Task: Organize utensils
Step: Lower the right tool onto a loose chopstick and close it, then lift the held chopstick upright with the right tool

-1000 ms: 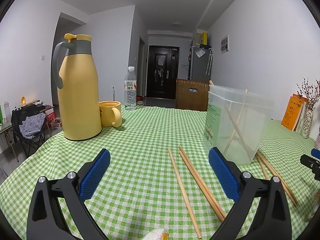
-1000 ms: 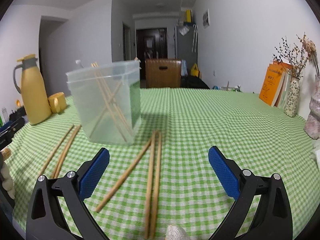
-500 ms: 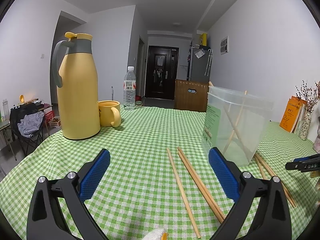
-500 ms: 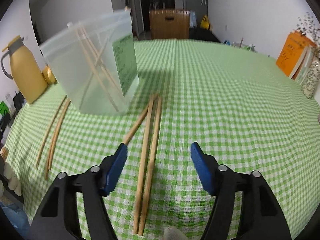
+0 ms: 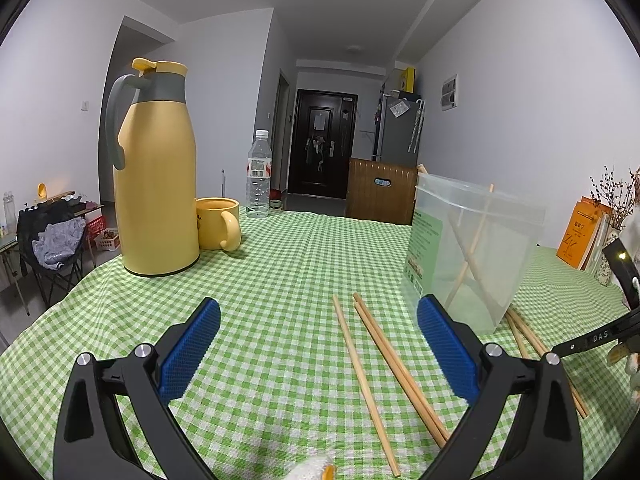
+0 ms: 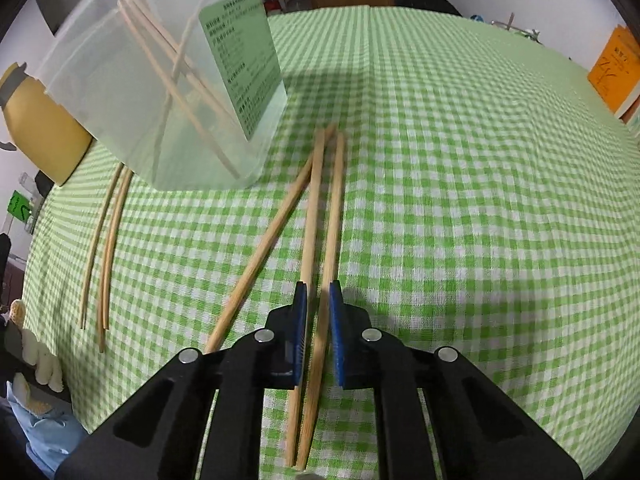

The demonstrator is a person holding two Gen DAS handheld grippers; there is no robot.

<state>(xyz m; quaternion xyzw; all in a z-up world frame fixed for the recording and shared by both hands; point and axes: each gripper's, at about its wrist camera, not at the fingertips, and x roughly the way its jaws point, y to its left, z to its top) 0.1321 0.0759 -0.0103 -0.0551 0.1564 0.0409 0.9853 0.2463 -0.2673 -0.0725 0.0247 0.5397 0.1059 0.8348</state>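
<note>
right gripper [image 6: 318, 304]: jaws closing, narrow, around one chopstick [image 6: 329, 216] of three lying on the green checked tablecloth [image 6: 460, 160] | left gripper [image 5: 319, 344]: wide, nothing between its pads, above the cloth | clear tub [image 6: 168, 92]: just beside the loose chopsticks (several more stand tilted inside) | yellow jug [image 5: 154, 176] and mug [image 5: 218, 222]: well apart, far left

A table under a green-and-white checked cloth [image 5: 280, 288] carries everything. At its far left stands a yellow jug [image 5: 154, 184], with a yellow mug [image 5: 218, 223] touching its side and a water bottle [image 5: 259, 176] behind at the far edge. A clear plastic tub [image 5: 476, 256] stands right of centre. Three chopsticks [image 5: 384, 368] lie on the cloth left of the tub, and three more [image 6: 316, 216] lie on its other side. Orange books [image 5: 580, 232] stand at the far right.
</note>
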